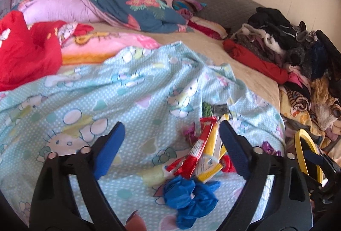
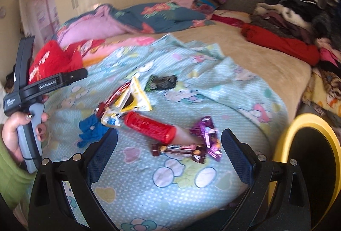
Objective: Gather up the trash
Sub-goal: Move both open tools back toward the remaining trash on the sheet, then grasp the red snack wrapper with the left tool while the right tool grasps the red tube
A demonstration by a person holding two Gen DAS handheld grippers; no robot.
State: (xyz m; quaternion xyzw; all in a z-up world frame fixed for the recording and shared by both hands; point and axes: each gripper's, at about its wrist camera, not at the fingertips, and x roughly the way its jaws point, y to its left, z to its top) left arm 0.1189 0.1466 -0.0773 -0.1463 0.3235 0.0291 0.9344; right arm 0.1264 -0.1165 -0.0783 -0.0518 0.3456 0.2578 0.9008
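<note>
Lying on a light-blue cartoon-print blanket [image 2: 191, 90] spread over the bed, a small heap of trash is seen in both wrist views. Both grippers are held above it with nothing between their fingers. The left gripper [image 1: 171, 139] is spread wide, its blue pads apart on either side of a red wrapper [image 1: 199, 149] and a yellow wrapper [image 1: 210, 163], with a crumpled blue glove [image 1: 188, 199] just below them. The right gripper [image 2: 169, 143] is likewise spread wide, and between its fingers a red cylindrical tube [image 2: 152, 127] is seen touching a purple candy wrapper [image 2: 207, 137]; a brown bar wrapper [image 2: 179, 150] lies just beneath these. A dark green packet [image 2: 162, 81] rests apart, farther up the blanket. A yellow-rimmed bin [image 2: 285, 139] is placed just beside the bed on the right. The person's left hand [image 2: 15, 137] is seen gripping the grey handle of the other gripper at the left edge. A pile of clothes [image 1: 283, 43] is stacked along the bed's right side.
</note>
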